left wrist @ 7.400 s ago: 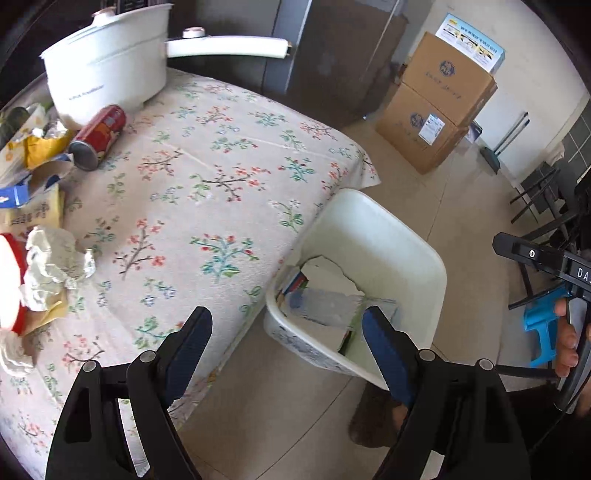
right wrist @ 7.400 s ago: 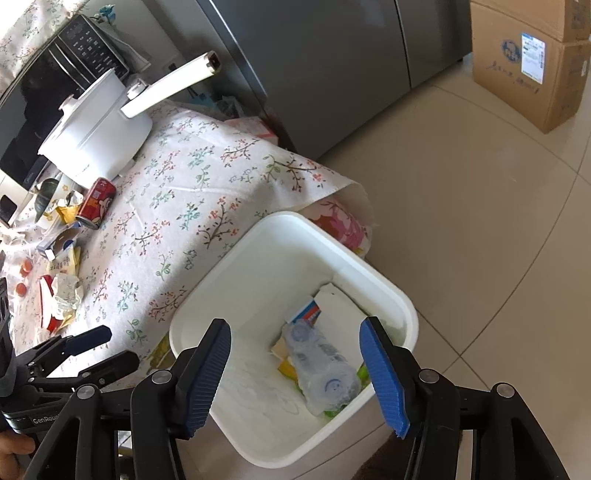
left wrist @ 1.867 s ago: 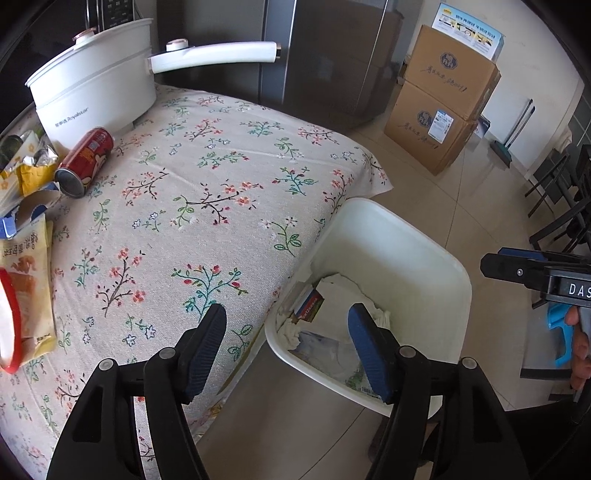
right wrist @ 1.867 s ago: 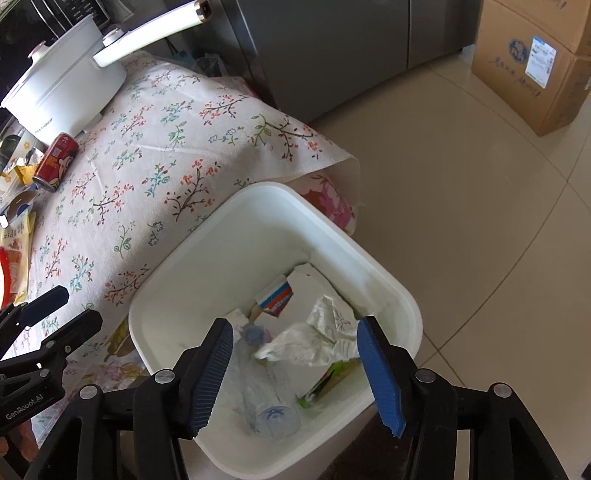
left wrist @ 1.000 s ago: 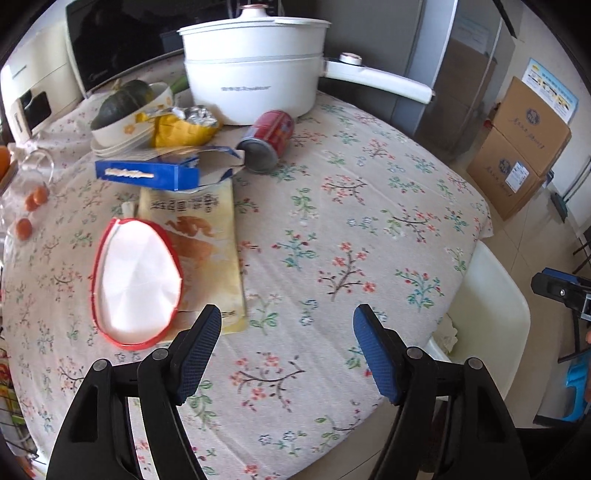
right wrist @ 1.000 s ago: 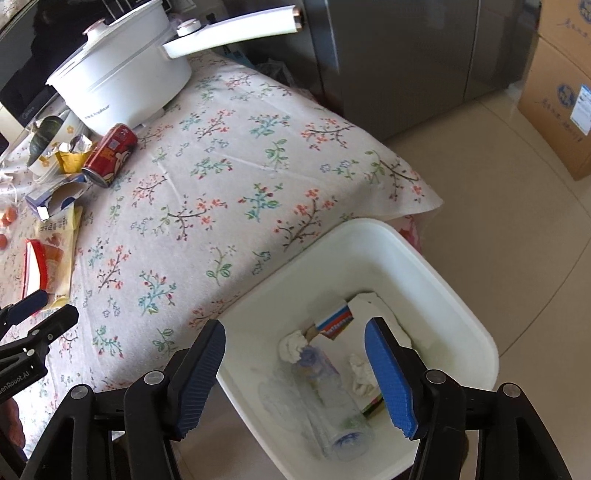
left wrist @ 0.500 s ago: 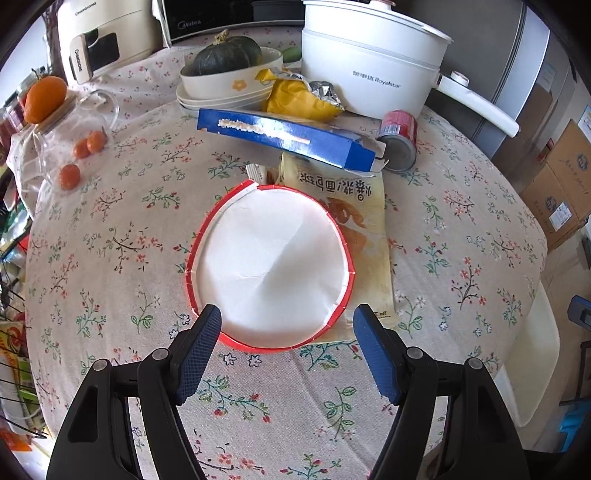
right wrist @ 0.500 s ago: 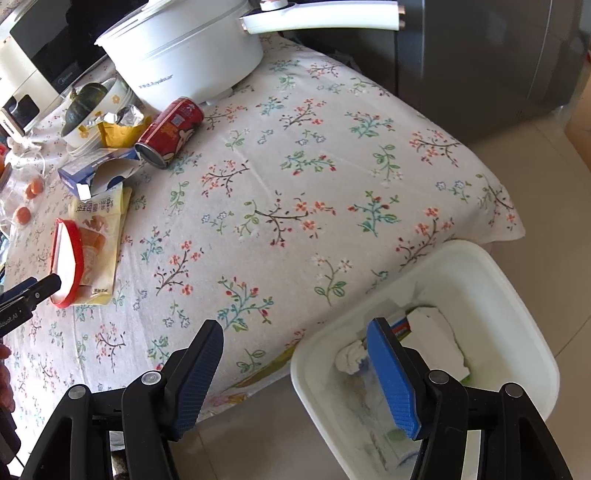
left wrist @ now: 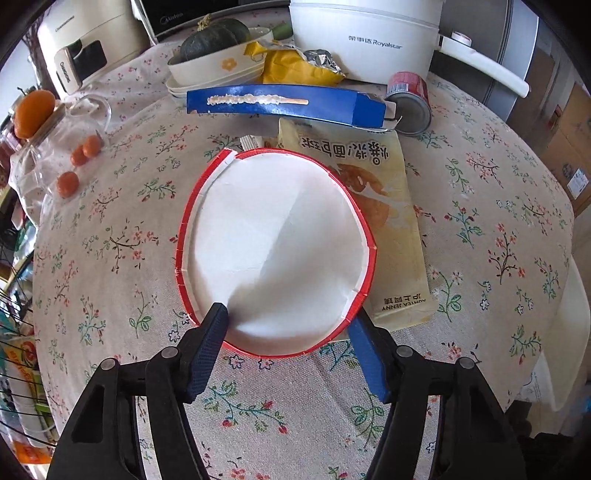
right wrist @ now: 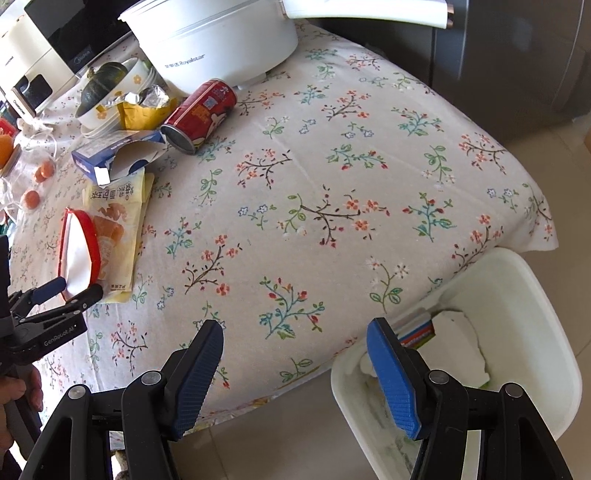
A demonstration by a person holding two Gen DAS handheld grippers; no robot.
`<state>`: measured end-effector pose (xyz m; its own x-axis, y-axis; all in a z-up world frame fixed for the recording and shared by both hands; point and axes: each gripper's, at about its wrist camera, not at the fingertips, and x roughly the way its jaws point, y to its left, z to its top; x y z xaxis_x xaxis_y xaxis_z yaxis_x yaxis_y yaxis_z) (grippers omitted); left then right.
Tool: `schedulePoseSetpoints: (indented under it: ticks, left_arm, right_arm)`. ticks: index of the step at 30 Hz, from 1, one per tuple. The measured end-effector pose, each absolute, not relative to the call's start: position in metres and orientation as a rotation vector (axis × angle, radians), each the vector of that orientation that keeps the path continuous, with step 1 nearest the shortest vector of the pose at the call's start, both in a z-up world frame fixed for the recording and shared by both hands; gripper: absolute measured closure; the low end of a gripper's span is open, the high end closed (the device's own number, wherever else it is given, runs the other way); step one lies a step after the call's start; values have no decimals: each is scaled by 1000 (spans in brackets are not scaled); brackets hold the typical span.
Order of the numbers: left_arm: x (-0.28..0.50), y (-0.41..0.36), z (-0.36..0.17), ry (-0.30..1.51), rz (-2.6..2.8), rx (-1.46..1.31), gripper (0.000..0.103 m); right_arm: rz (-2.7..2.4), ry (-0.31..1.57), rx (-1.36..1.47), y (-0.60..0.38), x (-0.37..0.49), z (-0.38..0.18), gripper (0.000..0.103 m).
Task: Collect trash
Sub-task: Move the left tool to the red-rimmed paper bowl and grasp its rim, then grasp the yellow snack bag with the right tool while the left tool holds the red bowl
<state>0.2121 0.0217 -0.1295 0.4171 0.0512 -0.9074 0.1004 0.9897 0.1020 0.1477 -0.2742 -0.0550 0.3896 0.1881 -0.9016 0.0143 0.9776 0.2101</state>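
Note:
A red-rimmed white paper bowl [left wrist: 273, 236] lies on the flowered tablecloth, partly over a yellow snack packet [left wrist: 391, 206]. My left gripper [left wrist: 288, 317] points down at the bowl's near edge. Its jaws are closing, with that edge between them, and no squeeze shows on the rim. The right wrist view has the same bowl [right wrist: 79, 251] with the left gripper [right wrist: 75, 288] at its near end. An opened blue box [left wrist: 280, 101], a red can [left wrist: 410, 99] on its side and a yellow wrapper [left wrist: 295, 68] lie behind. My right gripper [right wrist: 295, 332] hangs open and empty over the table's edge, beside the white bin [right wrist: 517, 332].
A big white pot [left wrist: 362, 33] with a long handle stands at the back. Next to it is a bowl holding a dark squash [left wrist: 210, 55]. Small orange fruits [left wrist: 79, 158] lie at the left. The bin on the floor holds paper and packets. A grey fridge [right wrist: 517, 55] is beyond the table.
My left gripper has come down closer to the paper bowl, and its jaws have narrowed around the near rim. The right gripper has drifted from over the bin toward the table.

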Motion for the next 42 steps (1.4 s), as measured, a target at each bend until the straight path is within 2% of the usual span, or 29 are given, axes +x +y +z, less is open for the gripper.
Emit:
schedulePoseSetpoints:
  ticks: [2, 4, 5, 7, 8, 13, 19, 28, 42]
  left_arm:
    - [209, 25, -124, 1134, -50, 134, 54]
    - [207, 32, -118, 1136, -73, 81, 75]
    - [205, 38, -115, 1135, -76, 46, 78]
    - [202, 50, -109, 1121, -71, -11, 94]
    - [200, 57, -105, 1106, -59, -30, 96]
    - [190, 91, -87, 1043, -48, -122, 101]
    - [172, 118, -73, 1011, -63, -198, 102]
    - [140, 146, -52, 958, -75, -199, 102]
    - [128, 168, -57, 985, -29, -140, 102]
  right_arm:
    - [114, 1168, 194, -271, 148, -55, 34]
    - [118, 1169, 192, -268, 149, -56, 33]
    - [121, 1169, 190, -266, 149, -56, 33]
    - [126, 1169, 187, -262, 150, -56, 33]
    - [128, 1168, 186, -260, 150, -55, 34]
    - [138, 1166, 182, -248, 152, -56, 33]
    - [153, 1165, 180, -228, 158, -60, 33]
    - [205, 1188, 173, -169, 179, -80, 33]
    - [321, 1121, 139, -53, 206, -110, 33]
